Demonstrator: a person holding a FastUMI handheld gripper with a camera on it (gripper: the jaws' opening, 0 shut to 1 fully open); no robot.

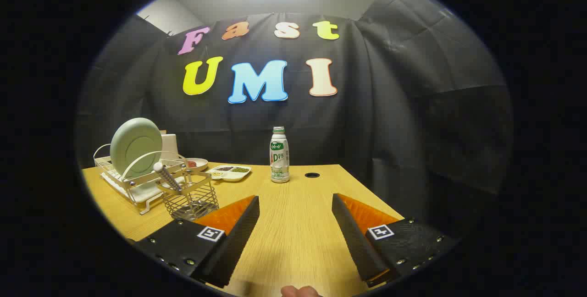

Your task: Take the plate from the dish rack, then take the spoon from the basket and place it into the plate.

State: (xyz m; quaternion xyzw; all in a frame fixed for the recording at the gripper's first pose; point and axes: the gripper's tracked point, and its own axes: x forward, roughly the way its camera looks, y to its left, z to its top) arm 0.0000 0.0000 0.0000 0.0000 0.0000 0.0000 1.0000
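A pale green plate (136, 146) stands upright in a white wire dish rack (120, 177) at the left of the wooden table (293, 233). Just in front of the rack stands a wire basket (190, 197). A spoon (166, 177) leans in it, its handle end sticking up toward the rack. My gripper (296, 205) hovers open over bare table wood, with nothing between its fingers. The basket sits just beyond and left of the left finger (229, 237). The plate and rack lie farther back on that side.
A green-and-white bottle (279, 155) stands ahead between the fingers, near the table's far edge. A divided white dish (230, 172) with food and a small bowl (195, 164) sit behind the basket. A round cable hole (312, 175) lies right of the bottle. A fingertip (300, 291) shows below the gripper.
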